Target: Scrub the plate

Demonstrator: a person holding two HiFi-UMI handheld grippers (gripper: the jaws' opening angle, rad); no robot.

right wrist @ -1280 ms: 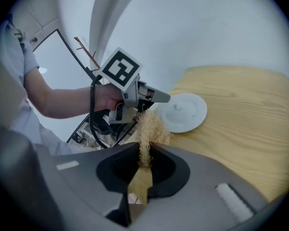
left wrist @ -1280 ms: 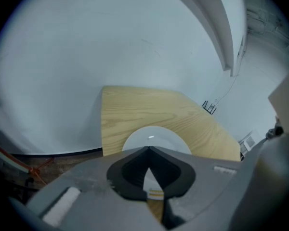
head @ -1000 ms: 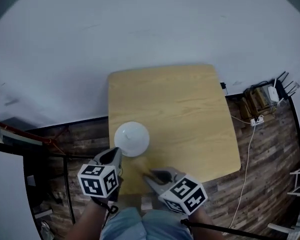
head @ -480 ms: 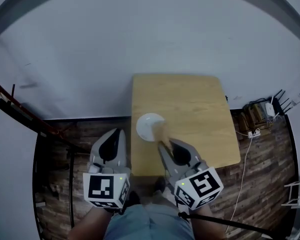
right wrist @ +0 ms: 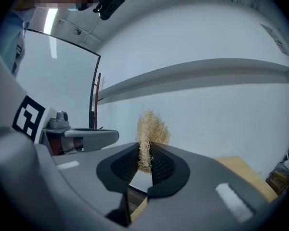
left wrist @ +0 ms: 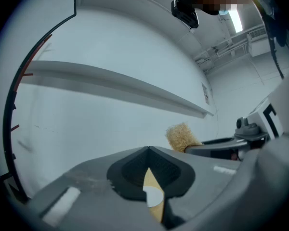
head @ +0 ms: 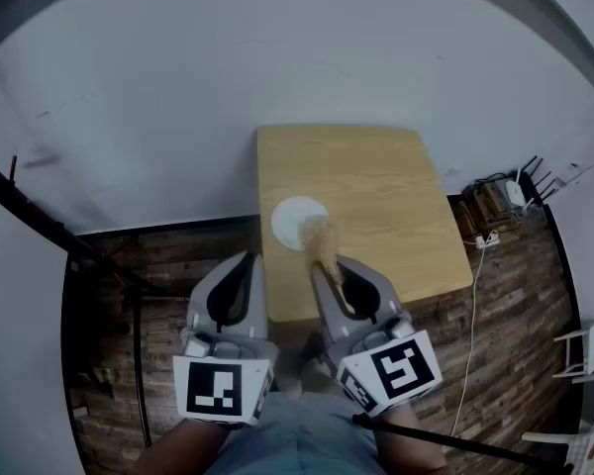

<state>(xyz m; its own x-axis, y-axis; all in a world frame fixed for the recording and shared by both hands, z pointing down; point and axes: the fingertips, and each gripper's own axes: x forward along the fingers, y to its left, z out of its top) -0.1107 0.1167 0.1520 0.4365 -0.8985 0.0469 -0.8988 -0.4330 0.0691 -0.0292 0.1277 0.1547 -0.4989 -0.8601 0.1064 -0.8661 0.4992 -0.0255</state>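
A white plate (head: 299,222) lies near the front left of a small wooden table (head: 376,196). My right gripper (head: 326,262) is held high over the table's near edge, shut on a straw-coloured scrubber (head: 320,236) whose tuft overlaps the plate's right rim in the head view. The scrubber (right wrist: 151,127) sticks up between the pads in the right gripper view. My left gripper (head: 245,260) hovers left of the table, over the floor, shut with nothing in it. Through its jaws (left wrist: 148,150) only a sliver of the plate (left wrist: 153,196) shows.
A white wall stands behind the table. Dark plank floor (head: 158,265) surrounds it. Cables and a power strip (head: 490,236) lie on the floor at the right, with a box (head: 485,201) by the wall. A dark rail (head: 40,221) crosses the left side.
Both grippers have risen away from the table's front edge toward the head camera, the right one carrying the scrubber. The table and plate now look smaller and farther off.
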